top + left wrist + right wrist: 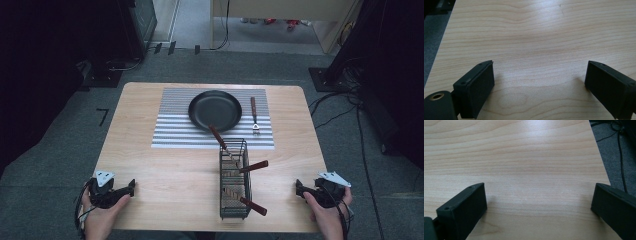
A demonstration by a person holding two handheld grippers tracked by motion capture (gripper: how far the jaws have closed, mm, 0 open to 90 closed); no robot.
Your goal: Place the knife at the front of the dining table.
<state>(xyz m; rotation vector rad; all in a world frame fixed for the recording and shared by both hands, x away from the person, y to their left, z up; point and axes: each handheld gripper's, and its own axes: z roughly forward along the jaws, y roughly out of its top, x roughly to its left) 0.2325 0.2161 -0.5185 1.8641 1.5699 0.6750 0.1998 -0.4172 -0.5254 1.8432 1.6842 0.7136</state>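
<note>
A pale wooden table (165, 170) is standing on grey carpet with dark equipment and cables crowding the edges of the high view, and a striped mat (172, 130) is lying across its upper middle. A black frying pan (215, 110) is sitting on that mat with its brown handle running down toward a wire utensil basket (234, 180) at lower centre; a fork-like tool (254, 115) is lying just right of the pan, and two wooden-handled utensils (253, 166) are poking out of the basket's right side. The left gripper (131, 186) is resting at the lower left and the right gripper (298, 187) at the lower right, both well apart from the basket, jaws spread wide over bare wood and holding nothing. The basket is looking light, stiff and open-meshed, likely tippy with handles sticking out, so taking a utensil by its wooden handle seems the surer grip
</note>
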